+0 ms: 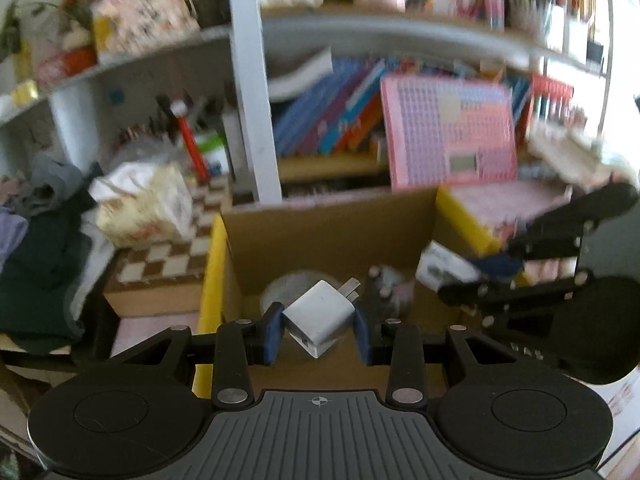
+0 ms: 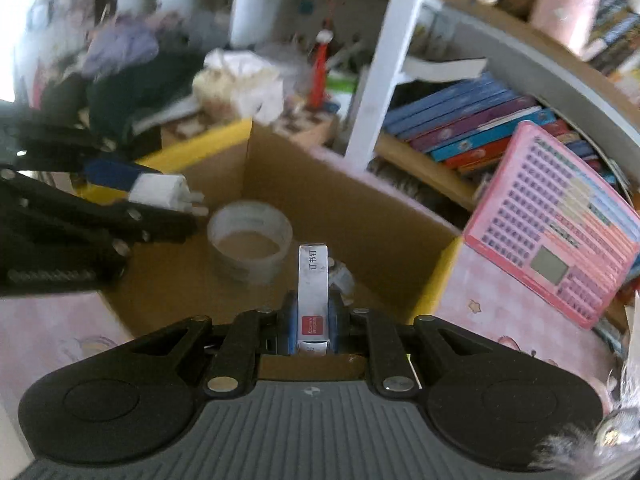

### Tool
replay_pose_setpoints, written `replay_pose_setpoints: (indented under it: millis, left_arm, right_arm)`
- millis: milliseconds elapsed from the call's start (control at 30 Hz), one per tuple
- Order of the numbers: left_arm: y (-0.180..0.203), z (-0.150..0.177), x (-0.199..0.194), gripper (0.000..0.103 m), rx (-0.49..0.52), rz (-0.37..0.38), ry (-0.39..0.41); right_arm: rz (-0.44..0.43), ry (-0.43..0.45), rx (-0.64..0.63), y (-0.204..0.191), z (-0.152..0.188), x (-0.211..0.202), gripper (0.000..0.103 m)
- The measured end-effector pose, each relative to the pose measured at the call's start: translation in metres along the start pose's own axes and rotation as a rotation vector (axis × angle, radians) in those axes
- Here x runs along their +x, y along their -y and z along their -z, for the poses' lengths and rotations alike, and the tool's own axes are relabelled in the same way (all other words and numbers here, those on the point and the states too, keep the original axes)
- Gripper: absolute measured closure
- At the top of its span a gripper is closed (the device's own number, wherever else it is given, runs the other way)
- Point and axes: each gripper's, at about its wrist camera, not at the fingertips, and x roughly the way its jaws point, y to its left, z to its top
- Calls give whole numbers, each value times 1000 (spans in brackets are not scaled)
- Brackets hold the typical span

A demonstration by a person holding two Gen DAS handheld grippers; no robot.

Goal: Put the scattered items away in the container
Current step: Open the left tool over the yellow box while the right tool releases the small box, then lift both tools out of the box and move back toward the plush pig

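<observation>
Already over the open cardboard box (image 2: 360, 216), both tongs carry cargo: the left gripper (image 1: 320, 330) pinches a white plug adapter (image 1: 320, 312) by its sides, prongs aimed ahead and away from the fingers, while the right gripper (image 2: 313, 320) is pressed tight on a slim staple box (image 2: 313, 292) whose long axis runs straight forward between its pads. Below and just ahead of both sets of tips lies the box floor, where a roll of clear tape (image 2: 250, 240) already rests, nearer the left tool's load. Judged from this, each item needs only lowering and letting go, the two tools staying side by side and apart.
</observation>
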Motion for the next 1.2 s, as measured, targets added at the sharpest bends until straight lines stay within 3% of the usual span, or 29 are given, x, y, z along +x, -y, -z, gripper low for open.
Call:
replay_pose_setpoints:
  millis: [133,367,633,700,733,867,1200]
  left_arm:
    - [-2,0,21,68,3,-3,-63]
    - [4,5,45,68,49,2,-172]
    - [3,7,49,67,58,22,-195]
    - [5,6,48,65,60,27,-186]
    - [5,6,47,65,63,29,-183]
    - [8,2,36,52,83,-8,-137]
    - [-1,-9,-50,26,-66,-22,109]
  right_arm:
    - [-26,-74,-81,-10,2,24,89]
    - [-138,-160,0,2,4,40,89]
    - [-168,-158,26,3,3,45,89]
    - [-171,-143,33,4,3,43,85]
    - [-174,-135,36,4,3,42,78]
    - [-172,-89,61,7,3,30,67]
    - [-105,123,176,23,0,-62,48]
